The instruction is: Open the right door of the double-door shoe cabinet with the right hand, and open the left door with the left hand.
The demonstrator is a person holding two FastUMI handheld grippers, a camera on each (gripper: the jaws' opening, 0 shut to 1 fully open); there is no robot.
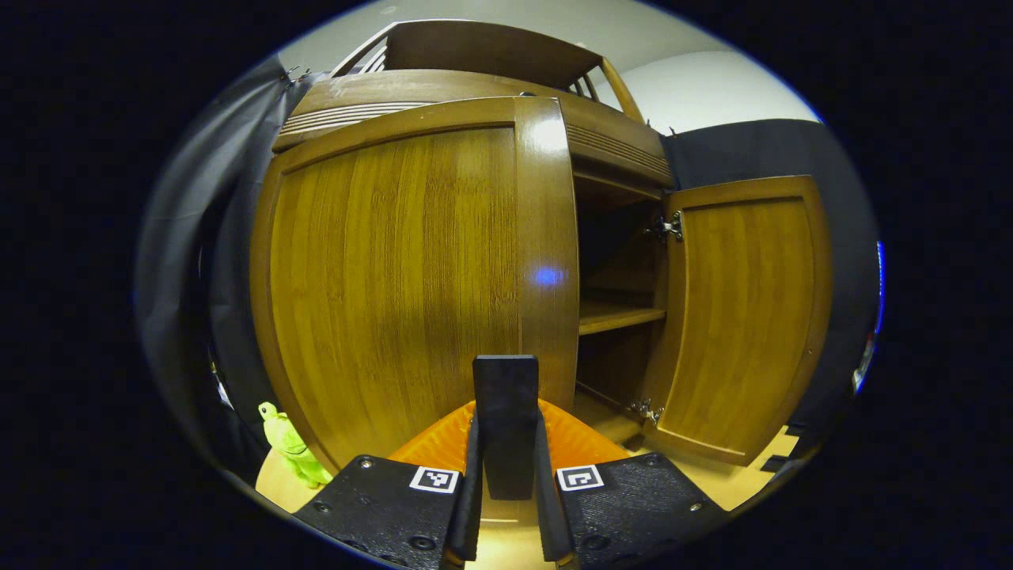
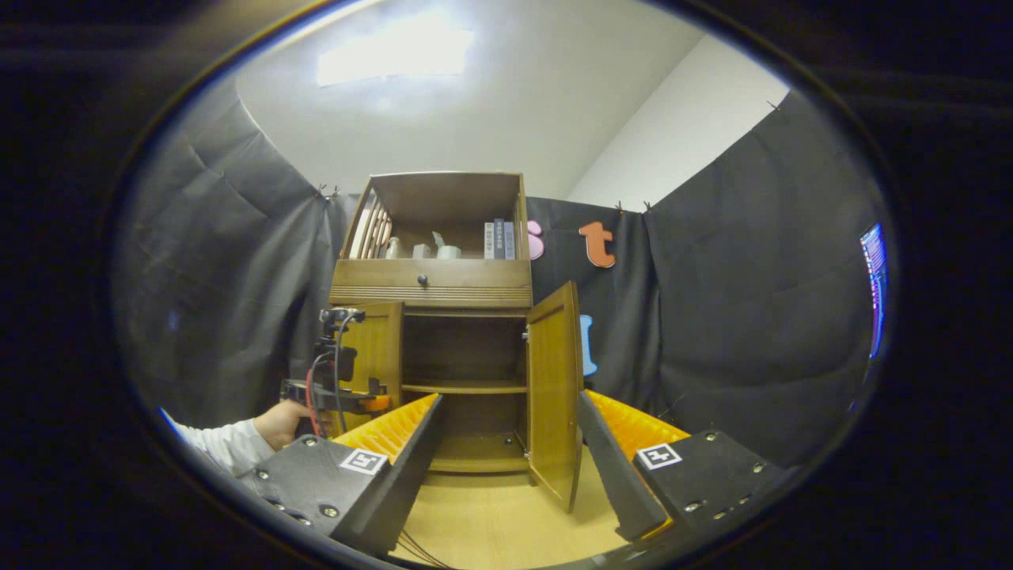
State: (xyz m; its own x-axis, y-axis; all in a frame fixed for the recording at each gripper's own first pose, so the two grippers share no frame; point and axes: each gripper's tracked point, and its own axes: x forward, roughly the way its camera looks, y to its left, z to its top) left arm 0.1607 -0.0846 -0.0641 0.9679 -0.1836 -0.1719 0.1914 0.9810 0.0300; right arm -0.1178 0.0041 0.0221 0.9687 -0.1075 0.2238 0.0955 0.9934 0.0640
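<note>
At nine o'clock in the right gripper view, the left gripper (image 2: pixel 336 392) is held by a hand (image 2: pixel 281 421) at the brown wooden left door (image 1: pixel 411 277), which is swung partly out. In its own view its fingers are pressed together on something dark; what it is cannot be told. A smooth arc about the hinge is advised. At three o'clock, the wooden right door (image 2: pixel 554 388) stands open, and the right gripper (image 2: pixel 506 467) is spread, well apart from it.

The left gripper view sits close against the shoe cabinet's (image 1: pixel 475 87) left door (image 1: pixel 411 277); the right gripper view faces the cabinet from farther back. Both share its open right door (image 2: pixel 554 388).
</note>
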